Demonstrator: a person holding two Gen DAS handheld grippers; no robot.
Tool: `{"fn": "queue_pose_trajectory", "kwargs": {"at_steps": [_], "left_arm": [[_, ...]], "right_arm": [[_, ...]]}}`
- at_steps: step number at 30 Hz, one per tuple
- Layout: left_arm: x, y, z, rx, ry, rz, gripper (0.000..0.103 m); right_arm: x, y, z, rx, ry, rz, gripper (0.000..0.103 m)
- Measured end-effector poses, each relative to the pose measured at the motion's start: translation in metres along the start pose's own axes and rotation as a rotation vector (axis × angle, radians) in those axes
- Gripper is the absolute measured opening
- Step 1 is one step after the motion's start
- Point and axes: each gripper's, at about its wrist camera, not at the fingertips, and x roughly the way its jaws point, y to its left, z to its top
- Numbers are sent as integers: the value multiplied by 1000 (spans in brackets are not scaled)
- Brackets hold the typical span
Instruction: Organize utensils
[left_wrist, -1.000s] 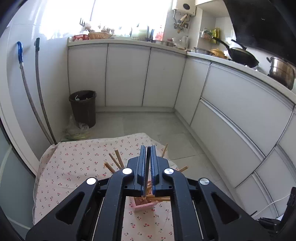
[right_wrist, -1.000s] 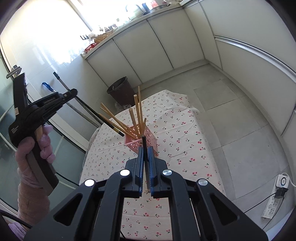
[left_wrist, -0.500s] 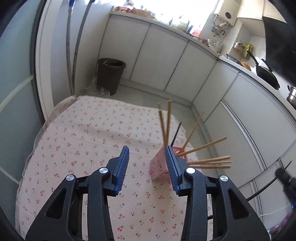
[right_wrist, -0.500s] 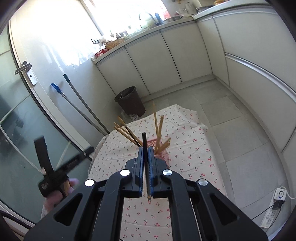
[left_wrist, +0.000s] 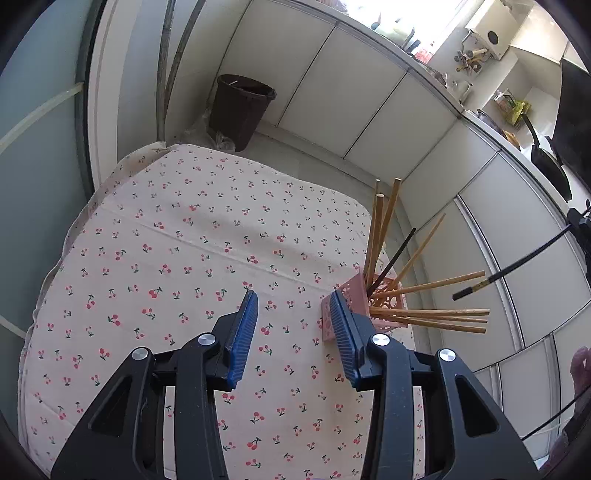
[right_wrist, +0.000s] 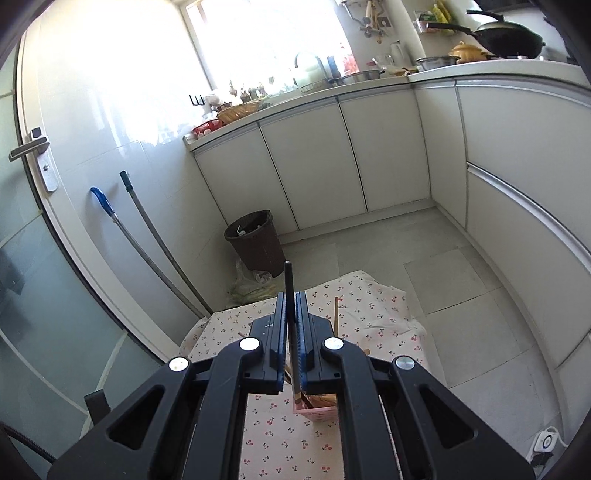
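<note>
A pink perforated holder stands near the right edge of the cherry-print tablecloth, with several wooden chopsticks and one black one fanning out of it. My left gripper is open and empty, its right finger just beside the holder. My right gripper is shut on a black chopstick, held above the holder. That chopstick also shows in the left wrist view, hanging to the right of the holder.
A brown waste bin stands on the floor past the table's far edge. Two mop handles lean on the wall at left. White cabinets line the back and right. A power strip lies on the floor at right.
My left gripper opened from shut, tilted down over the table and came beside the holder. My right gripper, still shut on the black chopstick, tilted upward so the holder dropped low in its view.
</note>
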Motion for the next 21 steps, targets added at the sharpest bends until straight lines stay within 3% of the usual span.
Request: {"fn": "queue_pose_trajectory", "kwargs": {"at_steps": [6,10,13,15,17,21], "left_arm": [[10,0,3,0,17,2,39],[0,-5,4,26,-34,-8,41],[-14,-20,-1,101,-110,26,44],[-25,-36,-8,165,-163,44,48],[-34,-52,-17,212,-203,51,61],[-50,-79,-35,301,-269,54,74]], "right_arm": [[57,-15,-16,21,33,-25,14],[72,-24,-40,39,71,-17,15],[58,-23,-54,18,71,-39,17],[42,-20,-65,0,65,-64,25],[24,-19,-78,-22,51,-95,30],[-4,-19,-101,-60,33,-177,35]]}}
